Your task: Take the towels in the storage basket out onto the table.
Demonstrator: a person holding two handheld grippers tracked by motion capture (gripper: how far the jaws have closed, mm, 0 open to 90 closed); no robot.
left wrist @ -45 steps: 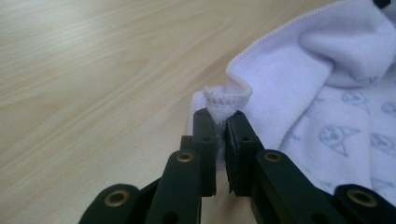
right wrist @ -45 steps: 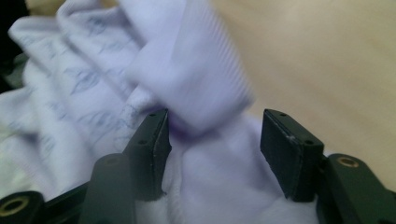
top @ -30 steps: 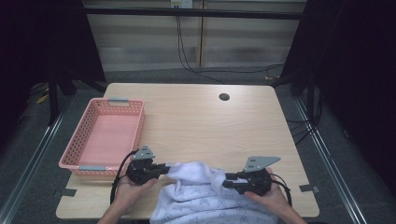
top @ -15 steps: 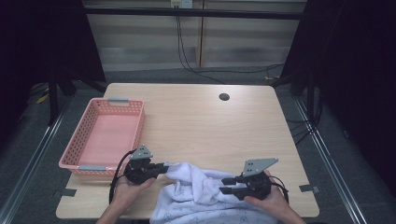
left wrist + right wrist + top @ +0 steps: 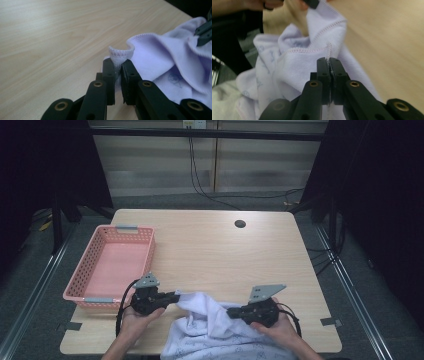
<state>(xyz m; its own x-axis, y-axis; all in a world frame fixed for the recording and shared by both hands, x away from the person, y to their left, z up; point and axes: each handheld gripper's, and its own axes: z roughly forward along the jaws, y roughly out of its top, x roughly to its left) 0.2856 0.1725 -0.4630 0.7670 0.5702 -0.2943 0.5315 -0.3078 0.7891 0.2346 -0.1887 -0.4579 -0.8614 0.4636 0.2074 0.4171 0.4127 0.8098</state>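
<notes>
At table's near edge we pinch the lilac cloth (image 5: 220, 330) hem with both grippers, left (image 5: 118, 72) and right (image 5: 329, 67), right's jaws just closing on it, to spread it flat

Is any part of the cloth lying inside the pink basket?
No: in the high view the pink basket holds nothing, and the cloth lies on the table's near edge, apart from it.
</notes>
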